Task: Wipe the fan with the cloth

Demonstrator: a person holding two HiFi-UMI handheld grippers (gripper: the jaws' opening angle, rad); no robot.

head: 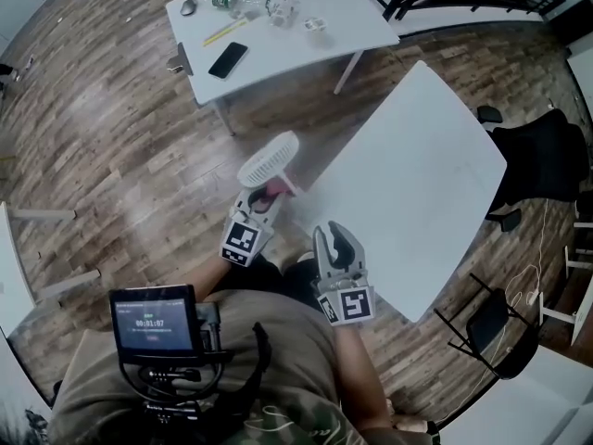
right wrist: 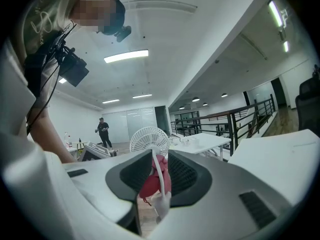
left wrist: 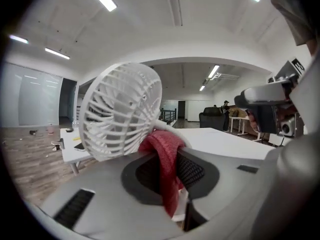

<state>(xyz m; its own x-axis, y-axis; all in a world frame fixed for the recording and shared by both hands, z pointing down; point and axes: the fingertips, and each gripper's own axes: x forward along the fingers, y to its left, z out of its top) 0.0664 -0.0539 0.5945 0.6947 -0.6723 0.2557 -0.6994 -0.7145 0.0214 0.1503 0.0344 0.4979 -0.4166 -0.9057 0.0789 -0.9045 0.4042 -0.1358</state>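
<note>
Left gripper [head: 261,202] pinches red cloth [left wrist: 167,156] beside fan [left wrist: 122,111]; right gripper [head: 336,247] gapes narrowly, empty.

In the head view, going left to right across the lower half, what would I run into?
Chest-mounted screen → left claw → right claw → black chair at lower right. The fan and cloth overlap the left claw, so omitted.

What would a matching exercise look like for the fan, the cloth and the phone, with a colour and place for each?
Things:
1. small fan
2. cloth
3. phone

Colour and place:
A. black, lying on the far table
B. white, at the tip of the left gripper
C. red, between that gripper's jaws

Pairs: 1-B, 2-C, 3-A.
</note>
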